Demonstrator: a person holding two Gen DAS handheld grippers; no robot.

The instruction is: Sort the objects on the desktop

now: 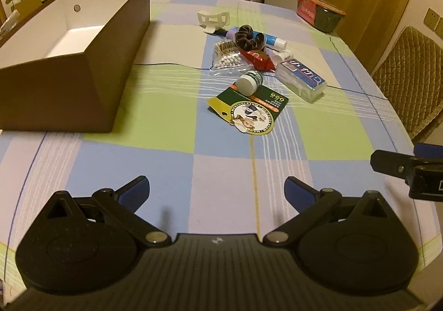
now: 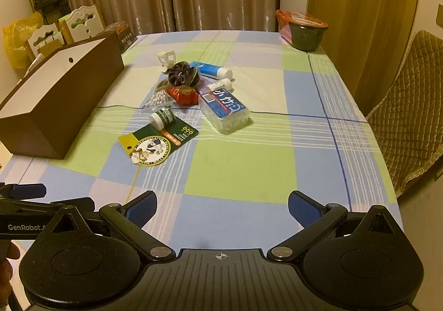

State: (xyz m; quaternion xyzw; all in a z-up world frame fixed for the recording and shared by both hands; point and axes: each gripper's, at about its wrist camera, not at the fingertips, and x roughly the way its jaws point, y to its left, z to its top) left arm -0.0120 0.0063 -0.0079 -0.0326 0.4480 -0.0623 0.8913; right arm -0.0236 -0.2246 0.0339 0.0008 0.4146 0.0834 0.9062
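Setting: a table under a checked cloth (image 2: pixel 241 167), seen from two hand-held grippers at its near edge
Landmark: an open brown box (image 1: pixel 91 61) with a white inside, at the left of the table; nothing can be seen in the part of its floor that shows
Left gripper (image 1: pixel 216 189): jaws wide apart, holding nothing, low over bare cloth on the near side of the box
Right gripper (image 2: pixel 223 207): jaws wide apart, holding nothing, to the right of the left one
Objects to sort: a loose pile to the right of the box, well apart from both grippers
Nearest item: a green card pack (image 1: pixel 247 108) with a small white-capped bottle (image 1: pixel 250 81) at its far end, on the box side of the pile
Long axis: the clear dental floss box (image 2: pixel 224 111) lies slanted, running away and to the left
Behind it: a dark scrunchie (image 1: pixel 249 37), a red wrapper, a bag of cotton swabs (image 1: pixel 227 57), a blue tube, a white clip
Judgement: the pile lies ahead of both claws; the left one looks nearer the card pack and the box
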